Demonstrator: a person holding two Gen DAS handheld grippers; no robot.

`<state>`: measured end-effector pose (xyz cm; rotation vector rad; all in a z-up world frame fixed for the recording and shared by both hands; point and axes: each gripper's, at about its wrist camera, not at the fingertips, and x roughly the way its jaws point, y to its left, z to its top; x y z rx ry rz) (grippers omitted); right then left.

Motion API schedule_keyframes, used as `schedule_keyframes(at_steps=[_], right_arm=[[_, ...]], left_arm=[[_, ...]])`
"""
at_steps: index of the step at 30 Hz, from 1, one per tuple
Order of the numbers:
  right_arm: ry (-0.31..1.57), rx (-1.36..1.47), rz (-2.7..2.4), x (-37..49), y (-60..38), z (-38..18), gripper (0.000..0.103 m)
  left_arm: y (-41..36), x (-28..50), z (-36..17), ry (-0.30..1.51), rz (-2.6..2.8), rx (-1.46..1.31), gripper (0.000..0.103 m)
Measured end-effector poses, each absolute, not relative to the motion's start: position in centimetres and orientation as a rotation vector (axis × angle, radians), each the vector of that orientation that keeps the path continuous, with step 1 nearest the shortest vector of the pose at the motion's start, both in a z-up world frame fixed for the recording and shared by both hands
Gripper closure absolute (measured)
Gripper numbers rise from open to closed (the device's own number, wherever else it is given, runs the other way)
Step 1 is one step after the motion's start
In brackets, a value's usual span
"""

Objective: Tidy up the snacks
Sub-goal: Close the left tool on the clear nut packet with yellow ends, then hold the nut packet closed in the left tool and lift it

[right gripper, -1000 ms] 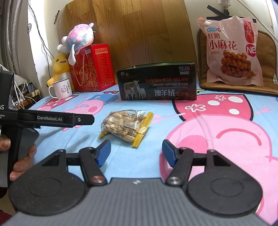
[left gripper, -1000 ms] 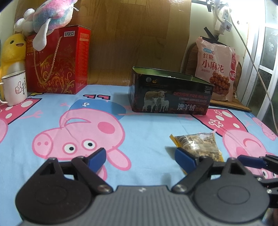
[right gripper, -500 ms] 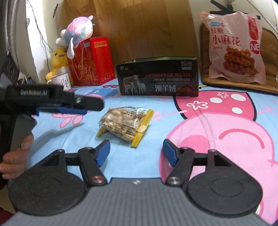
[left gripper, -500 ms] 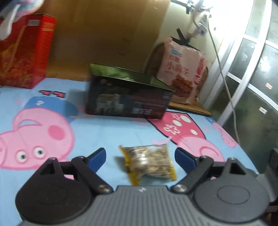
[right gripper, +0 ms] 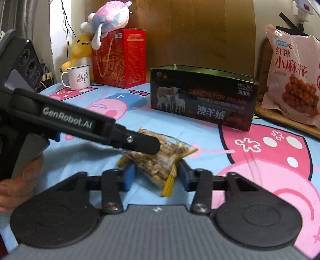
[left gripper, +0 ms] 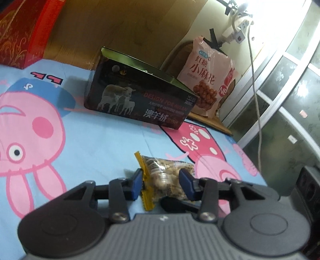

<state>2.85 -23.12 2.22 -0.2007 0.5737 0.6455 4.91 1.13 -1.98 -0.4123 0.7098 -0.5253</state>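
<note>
Both your tools have closed in since a moment ago, left tool and right tool each pinching the snack packet between their fingers; pulling apart could tear it.

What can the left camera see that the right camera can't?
Only the left wrist view shows the window and the white cable hanging beside it. Only the right wrist view shows the plush toys, the white mug and the person's left hand. Both show the small snack packet between that camera's own tongs, the open dark tin, the big pink snack bag and the red box.
</note>
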Motion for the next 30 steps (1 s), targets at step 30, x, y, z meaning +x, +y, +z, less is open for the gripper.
schedule_keyframes(at_steps=[30], right_arm=[[0.548,-0.242,0.603,1.9,-22.3,2.0,0.062]], left_arm=[[0.4,4.2,-1.8,0.685,-0.514,-0.351,0.061]])
